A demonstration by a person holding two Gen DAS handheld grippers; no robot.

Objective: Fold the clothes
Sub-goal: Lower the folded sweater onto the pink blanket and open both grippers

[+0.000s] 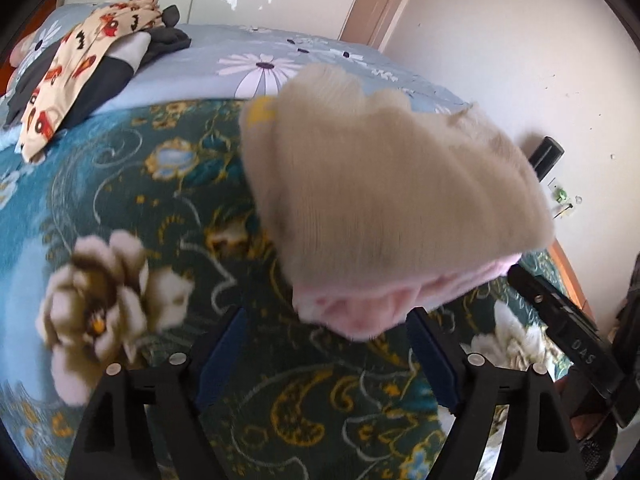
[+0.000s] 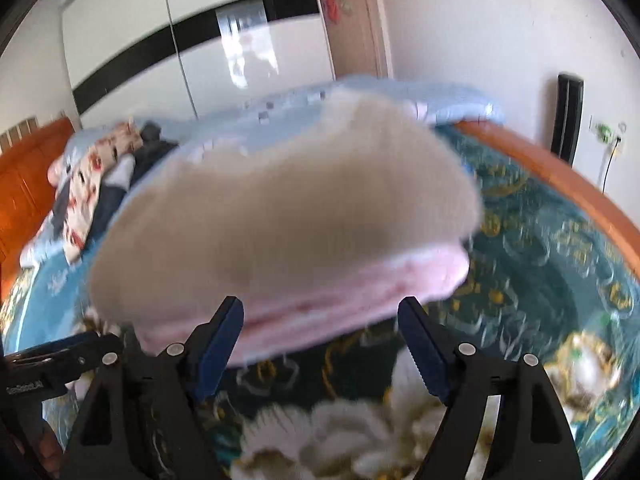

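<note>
Both the left gripper (image 1: 326, 354) and right gripper (image 2: 320, 344) gape wide, holding nothing, before the blurred, bundled beige-and-pink garment (image 2: 280, 216) mid-frame on the floral blanket (image 1: 160, 200), fitting either a finished fold or one awaiting regrasp.

A home bedroom is showing here: a bed with an orange wooden frame (image 2: 560, 168) is lying under a teal floral blanket (image 1: 132, 184), a glossy white wardrobe (image 2: 132, 44) is standing at eleven o'clock, a door (image 2: 352, 24) at twelve.

Green floral blanket (image 1: 168, 184) covered the bed's near part, pale blue daisy sheet (image 1: 256, 68) toward its far edge. White wardrobe (image 2: 132, 36) with black band stood behind; orange wooden bed frame (image 2: 560, 176) along right edge.
</note>
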